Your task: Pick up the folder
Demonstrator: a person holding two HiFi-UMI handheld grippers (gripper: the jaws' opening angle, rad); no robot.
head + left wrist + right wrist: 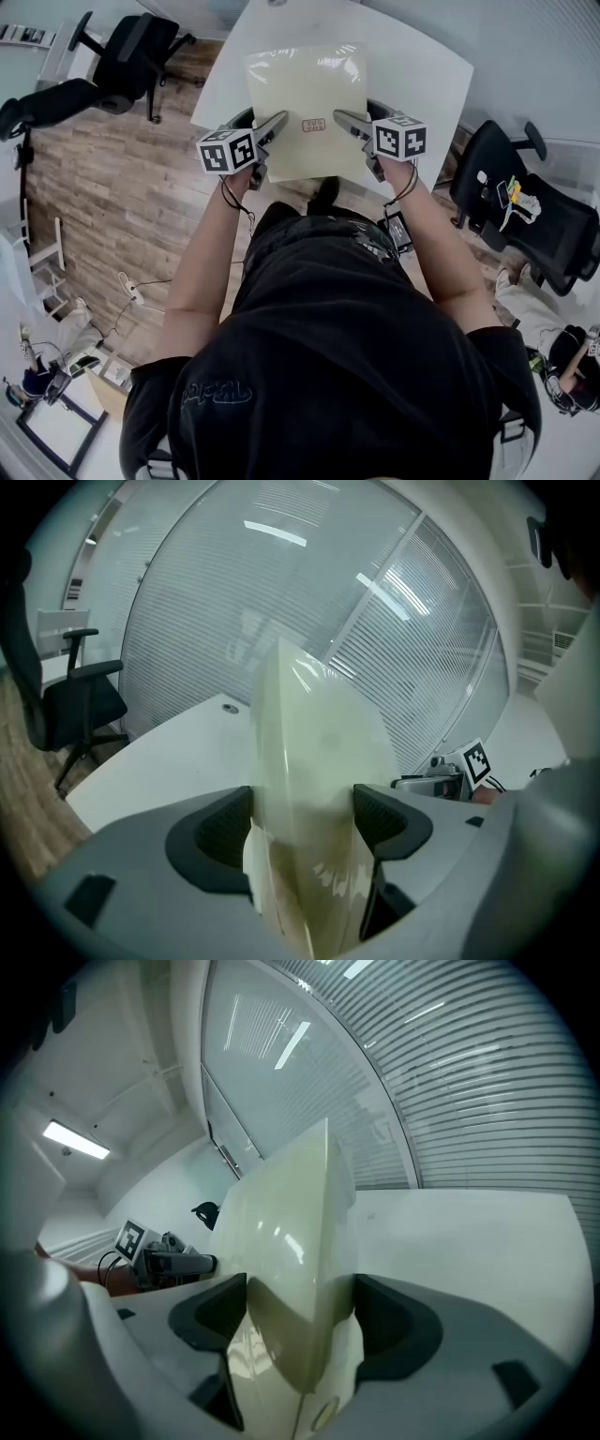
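A pale cream plastic folder [307,108] with a small red stamp hangs above the near edge of the white table [427,70], held by its two near corners. My left gripper [274,125] is shut on the folder's left edge, and my right gripper [345,119] is shut on its right edge. In the left gripper view the folder [319,761] stands edge-on between the two dark pads, bowed and glossy. The right gripper view shows the folder [291,1251] likewise pinched between the pads, with the left gripper [159,1258] beyond it.
A black office chair [122,52] stands on the wood floor at the left, another black chair [534,220] at the right with small items on it. The person's body fills the lower head view. A glass wall with blinds [281,592] lies beyond the table.
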